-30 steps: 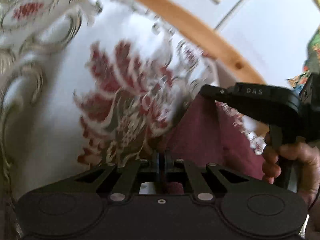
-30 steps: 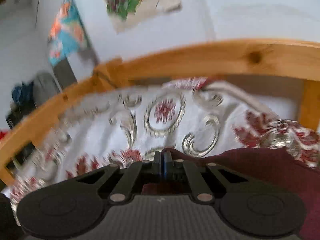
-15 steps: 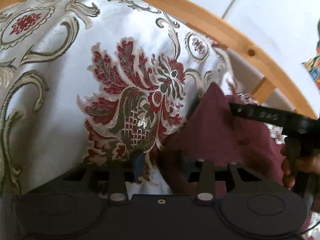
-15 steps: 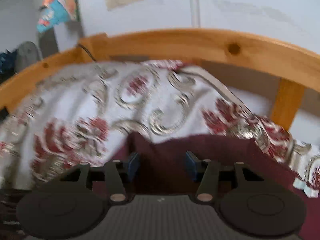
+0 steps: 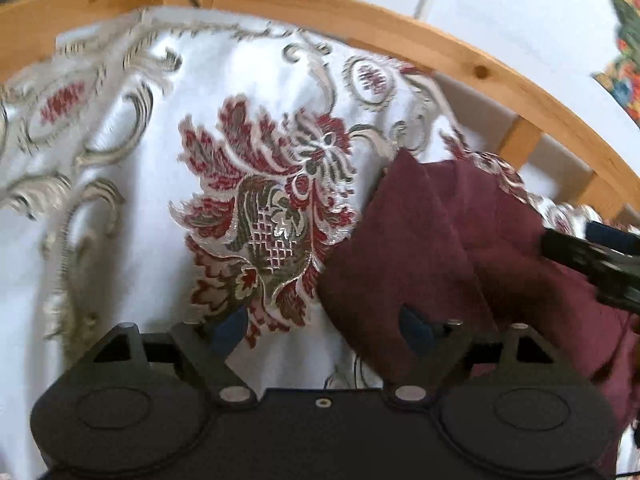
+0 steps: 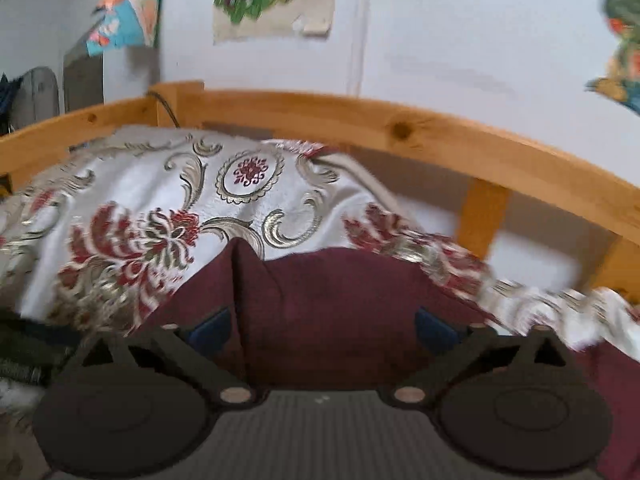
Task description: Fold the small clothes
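Both my grippers have just let go: the left gripper (image 5: 322, 330) and right gripper (image 6: 324, 328) were pinched shut on the maroon garment (image 6: 332, 304) a second ago, and their jaws have just been opening, now standing wide. The garment lies folded on the floral bedspread (image 5: 256, 208), near the wooden bed frame (image 6: 400, 128)
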Available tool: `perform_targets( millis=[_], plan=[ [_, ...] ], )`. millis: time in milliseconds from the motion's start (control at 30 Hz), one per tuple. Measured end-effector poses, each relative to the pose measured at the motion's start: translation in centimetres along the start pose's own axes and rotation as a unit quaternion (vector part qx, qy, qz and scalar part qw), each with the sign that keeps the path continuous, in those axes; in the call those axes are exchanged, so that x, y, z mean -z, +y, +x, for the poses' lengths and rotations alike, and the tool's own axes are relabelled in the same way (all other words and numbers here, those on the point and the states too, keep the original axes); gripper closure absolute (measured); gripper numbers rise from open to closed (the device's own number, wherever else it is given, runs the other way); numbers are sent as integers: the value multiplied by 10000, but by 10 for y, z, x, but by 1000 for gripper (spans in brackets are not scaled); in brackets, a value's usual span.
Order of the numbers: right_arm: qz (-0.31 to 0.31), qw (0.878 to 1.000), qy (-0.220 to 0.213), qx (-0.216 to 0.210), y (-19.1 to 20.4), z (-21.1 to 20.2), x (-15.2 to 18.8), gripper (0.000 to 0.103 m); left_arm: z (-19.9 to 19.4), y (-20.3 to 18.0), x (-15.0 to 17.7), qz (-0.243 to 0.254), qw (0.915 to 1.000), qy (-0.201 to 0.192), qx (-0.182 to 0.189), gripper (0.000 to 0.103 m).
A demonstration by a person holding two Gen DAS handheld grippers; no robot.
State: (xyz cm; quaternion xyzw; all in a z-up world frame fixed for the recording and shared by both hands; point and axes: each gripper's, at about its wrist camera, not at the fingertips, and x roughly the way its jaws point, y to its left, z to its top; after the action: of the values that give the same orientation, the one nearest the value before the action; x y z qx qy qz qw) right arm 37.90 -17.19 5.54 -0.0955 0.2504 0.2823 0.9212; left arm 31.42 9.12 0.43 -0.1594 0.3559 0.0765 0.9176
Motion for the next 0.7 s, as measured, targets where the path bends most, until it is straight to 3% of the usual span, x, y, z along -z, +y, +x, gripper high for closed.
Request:
perform_targets(
  millis=[100,233,400,533,700],
  plan=[
    [148,9999,-54,49,-9,-49,19,0,-30,-5,10,354,9992,-172,61,3],
    [221,9995,-76,214,-12,-118,50,0,-75,-16,30,1092,9928,-449,189,1],
    [390,9985,172,354,-7,-194,101,0,-118,-24,68,1953,9784,-579,353,1],
    [291,9970,575,425,8,-237,145,0,-148,-24,107,2704,9593,-624,513,1],
    [53,9912,1235,464,35,-270,194,0,-170,-19,152,3753,9229,-468,728,1]
  ],
)
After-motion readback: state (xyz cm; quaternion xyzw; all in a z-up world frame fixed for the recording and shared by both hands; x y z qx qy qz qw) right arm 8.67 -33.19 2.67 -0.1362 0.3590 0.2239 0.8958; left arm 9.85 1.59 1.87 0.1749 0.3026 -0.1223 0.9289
